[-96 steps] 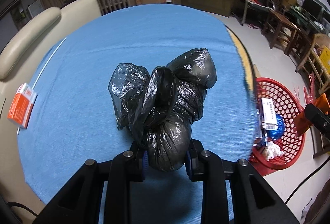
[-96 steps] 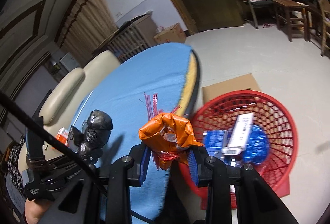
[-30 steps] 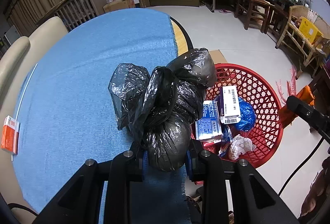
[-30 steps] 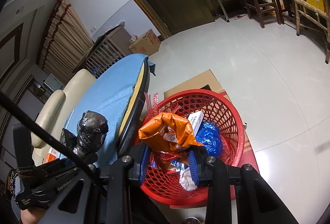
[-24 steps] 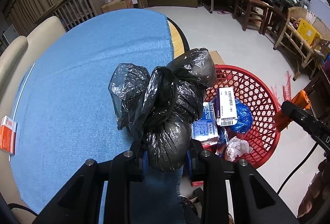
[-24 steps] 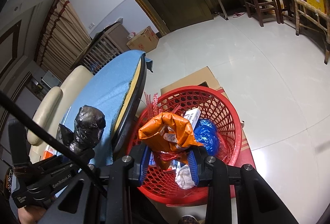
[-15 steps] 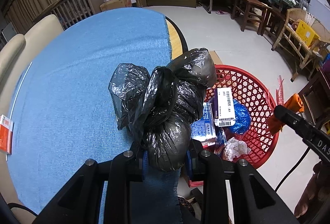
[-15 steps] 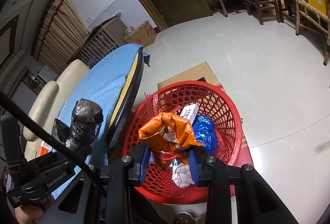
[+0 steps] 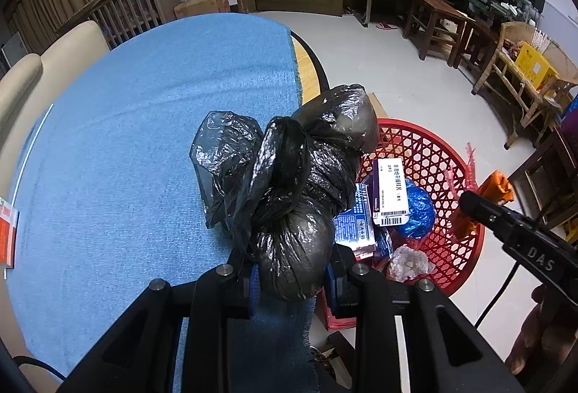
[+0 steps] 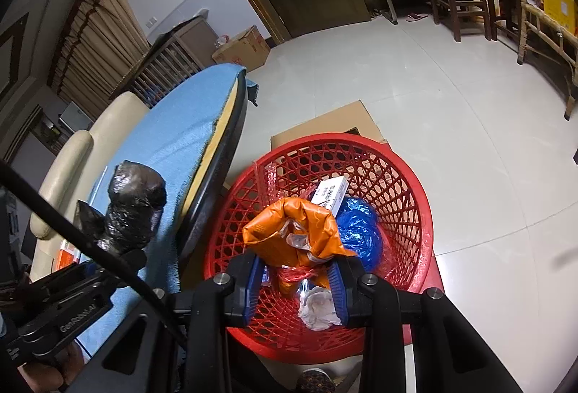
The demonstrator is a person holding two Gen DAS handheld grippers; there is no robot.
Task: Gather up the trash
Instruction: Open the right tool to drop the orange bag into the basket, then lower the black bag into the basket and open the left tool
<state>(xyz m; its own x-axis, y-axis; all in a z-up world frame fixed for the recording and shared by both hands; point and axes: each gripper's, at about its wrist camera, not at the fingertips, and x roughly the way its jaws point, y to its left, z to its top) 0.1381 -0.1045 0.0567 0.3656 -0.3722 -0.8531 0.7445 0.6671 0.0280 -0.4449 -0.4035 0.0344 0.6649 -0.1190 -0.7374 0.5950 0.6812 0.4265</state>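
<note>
- The right gripper (image 10: 294, 279) is clamped on a crumpled orange bag (image 10: 292, 230), which hangs directly over the open mouth of the red basket (image 10: 415, 197) on the floor; judged from this, a simple release would drop it inside.
- The left gripper (image 9: 290, 279) is closed tight around the knotted lower end of a black bag (image 9: 289, 183), whose long axis runs away from the fingers toward the far side.
- In the left wrist view, the black bag sits above the right edge of the blue tablecloth (image 9: 126, 140), with the basket just to its right and lower down, so this bag is not yet over the opening.
- The right hand is clearly the nearer one to the basket; the left would need to travel right, past the table (image 10: 220, 154) edge, before letting go.
- The basket already holds a white box (image 9: 392, 192) with a barcode, a blue bag (image 9: 415, 212), a flat blue packet (image 9: 352, 225) and a wad of white paper (image 10: 318, 308).
- The basket stands on flattened cardboard (image 10: 325, 125), touching or nearly touching the round table's rim.
- An orange and white carton (image 9: 7, 235) lies at the far left edge of the table, well apart from both grippers; it looks like trash not yet collected.
</note>
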